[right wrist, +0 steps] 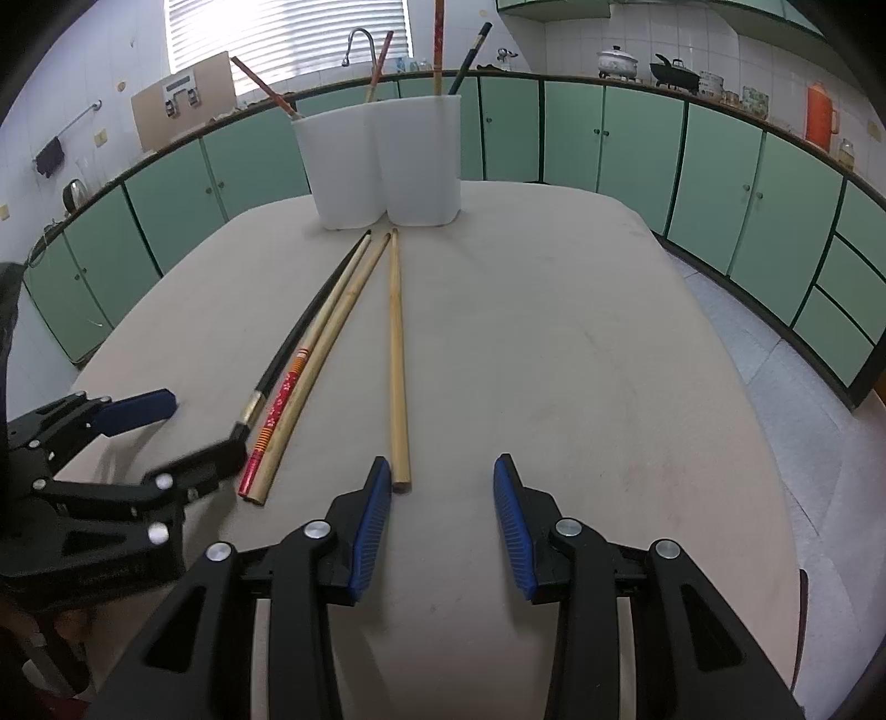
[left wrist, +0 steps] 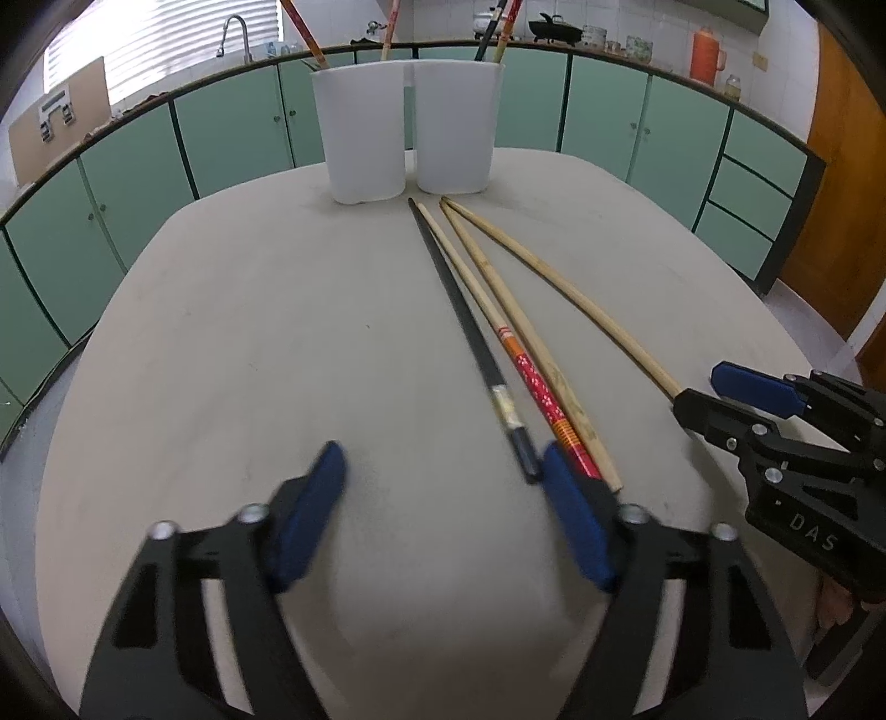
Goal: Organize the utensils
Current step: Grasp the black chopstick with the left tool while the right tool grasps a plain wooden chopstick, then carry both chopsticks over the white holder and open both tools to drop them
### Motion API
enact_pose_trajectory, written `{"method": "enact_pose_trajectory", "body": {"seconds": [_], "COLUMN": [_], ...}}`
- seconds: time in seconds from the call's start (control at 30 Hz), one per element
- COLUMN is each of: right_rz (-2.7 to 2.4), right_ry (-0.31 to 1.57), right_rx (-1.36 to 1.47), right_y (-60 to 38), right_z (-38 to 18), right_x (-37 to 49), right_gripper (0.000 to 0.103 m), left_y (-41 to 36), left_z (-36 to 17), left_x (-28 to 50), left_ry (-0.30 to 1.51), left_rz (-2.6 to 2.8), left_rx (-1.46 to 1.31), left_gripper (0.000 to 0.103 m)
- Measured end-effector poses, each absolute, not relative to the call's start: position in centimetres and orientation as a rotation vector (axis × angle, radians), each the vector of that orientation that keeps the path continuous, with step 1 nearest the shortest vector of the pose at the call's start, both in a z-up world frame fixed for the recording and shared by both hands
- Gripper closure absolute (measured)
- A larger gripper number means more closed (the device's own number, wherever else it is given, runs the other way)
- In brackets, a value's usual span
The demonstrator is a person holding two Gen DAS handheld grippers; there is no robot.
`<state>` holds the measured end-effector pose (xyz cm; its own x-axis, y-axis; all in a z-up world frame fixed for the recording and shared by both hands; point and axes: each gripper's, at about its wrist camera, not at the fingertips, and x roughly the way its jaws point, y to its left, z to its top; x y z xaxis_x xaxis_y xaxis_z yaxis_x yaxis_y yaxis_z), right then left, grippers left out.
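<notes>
Several chopsticks lie on the beige table: a black one, a red-patterned one, and two plain bamboo ones. They also show in the right wrist view, black, red-patterned, bamboo. A white two-compartment holder at the far edge holds several upright chopsticks. My left gripper is open, its right pad beside the black chopstick's near end. My right gripper is open and empty, just right of the single bamboo chopstick's near end.
Green kitchen cabinets with a counter, a sink tap, pots and an orange flask ring the table. The table's edge drops to tiled floor on the right.
</notes>
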<state>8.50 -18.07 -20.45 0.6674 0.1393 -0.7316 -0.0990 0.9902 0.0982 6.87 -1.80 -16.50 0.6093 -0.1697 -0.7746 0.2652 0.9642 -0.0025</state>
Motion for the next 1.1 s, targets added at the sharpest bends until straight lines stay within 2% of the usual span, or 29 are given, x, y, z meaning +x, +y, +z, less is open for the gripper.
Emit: {"method": "enact_pose_trajectory", "body": {"seconds": [0.03, 0.1, 0.17, 0.3, 0.43, 0.63, 0.77, 0.83, 0.93, 1.0, 1.03, 1.1], "right_rz": [0.136, 0.141, 0.154, 0.197, 0.212, 0.21, 0.207, 0.206, 0.2, 0.202, 0.203, 0.204], "right_ry": [0.829, 0.828, 0.828, 0.828, 0.827, 0.823, 0.82, 0.819, 0.819, 0.82, 0.82, 0.82], "right_rx": [0.052, 0.054, 0.054, 0.033, 0.019, 0.018, 0.012, 0.003, 0.003, 0.005, 0.004, 0.006], "right_y": [-18.1, -18.2, -18.3, -18.0, -17.8, -17.6, -17.5, -17.4, -17.5, -17.6, -17.6, -17.6], "right_z": [-20.5, -20.4, -20.4, -20.4, -20.4, -20.4, -20.5, -20.5, -20.5, -20.5, -20.5, -20.5], "right_x": [8.5, 8.4, 8.4, 8.2, 8.2, 8.4, 8.6, 8.6, 8.7, 8.8, 8.8, 8.8], "right_gripper": [0.065, 0.065, 0.064, 0.062, 0.062, 0.062, 0.07, 0.074, 0.085, 0.094, 0.096, 0.096], "left_y": [-1.8, -1.7, -1.4, -0.7, 0.2, 0.3, 0.5, 0.5, 0.5, 0.7, 0.7, 0.6], "left_z": [-16.4, -16.3, -16.4, -16.3, -16.2, -16.3, -16.4, -16.4, -16.5, -16.5, -16.6, -16.5], "left_x": [6.9, 6.8, 6.8, 6.7, 6.7, 6.7, 6.9, 7.0, 6.9, 7.0, 7.0, 7.0], "left_ry": [0.878, 0.873, 0.873, 0.877, 0.881, 0.876, 0.871, 0.87, 0.867, 0.87, 0.872, 0.87], "left_rz": [-0.258, -0.266, -0.269, -0.263, -0.251, -0.24, -0.244, -0.246, -0.252, -0.259, -0.263, -0.264], "left_rx": [0.112, 0.104, 0.097, 0.097, 0.082, 0.08, 0.06, 0.053, 0.034, 0.018, 0.012, 0.011], "left_gripper": [0.049, 0.067, 0.079, 0.088, 0.088, 0.082, 0.069, 0.069, 0.073, 0.094, 0.097, 0.097]}}
